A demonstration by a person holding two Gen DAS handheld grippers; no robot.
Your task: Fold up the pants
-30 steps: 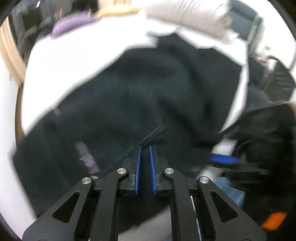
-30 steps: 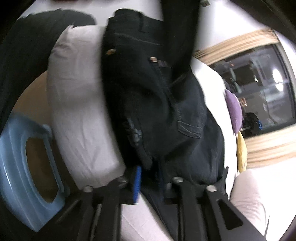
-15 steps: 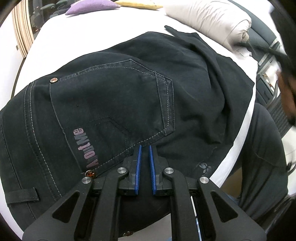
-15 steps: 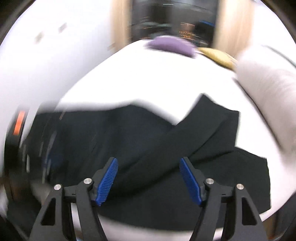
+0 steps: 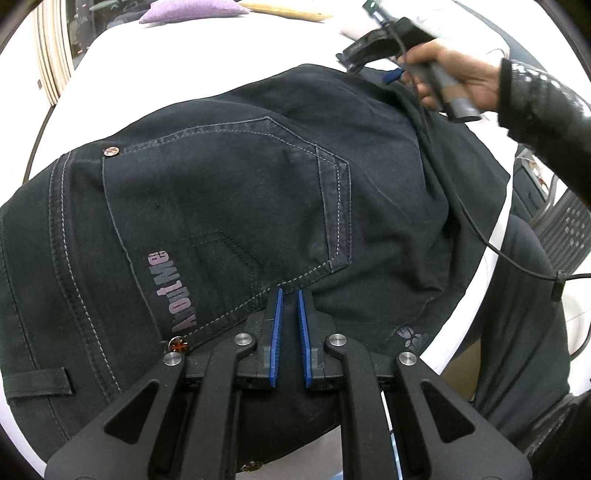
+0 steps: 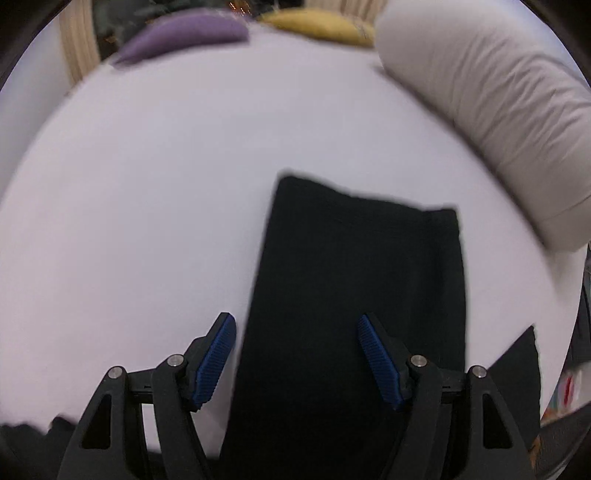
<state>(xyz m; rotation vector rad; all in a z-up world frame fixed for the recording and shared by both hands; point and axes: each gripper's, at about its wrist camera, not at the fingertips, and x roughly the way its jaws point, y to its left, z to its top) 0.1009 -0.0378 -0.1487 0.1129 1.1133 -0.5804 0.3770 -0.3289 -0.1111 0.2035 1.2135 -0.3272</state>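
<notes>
Left wrist view is filled by the dark pants [image 5: 229, 206], spread seat-up over a white bed [image 5: 177, 59]. A back pocket [image 5: 236, 192] with pale stitching is seen at frame centre, a faded printed word along its lower left edge, and a copper rivet [image 5: 111, 151] at its upper left corner. The left tongs [image 5: 290, 295] are clenched at the lower centre of the frame; their blue pads are nearly together, and whether cloth is pinched between them cannot be told. At upper right the right tongs [image 5: 391, 75] are held by a hand [image 5: 454, 74] in a dark sleeve, just above the far part of the pants, and a black cable [image 5: 480, 236] is trailed from them toward the right edge. No containers are seen.

In the right wrist view, which is blurred, one pant leg [image 6: 354, 302] is laid from the bottom of the frame up to the centre, its hem cut square against the white sheet. The right tongs [image 6: 297, 343] are released, the jaws spread wide to either side of the leg. Open sheet is left across the whole left half and above the hem. A grey rolled quilt [image 6: 491, 107] is set along the upper right, and a purple cushion [image 6: 184, 35] and a yellow cushion [image 6: 317, 22] lie at the top edge.
</notes>
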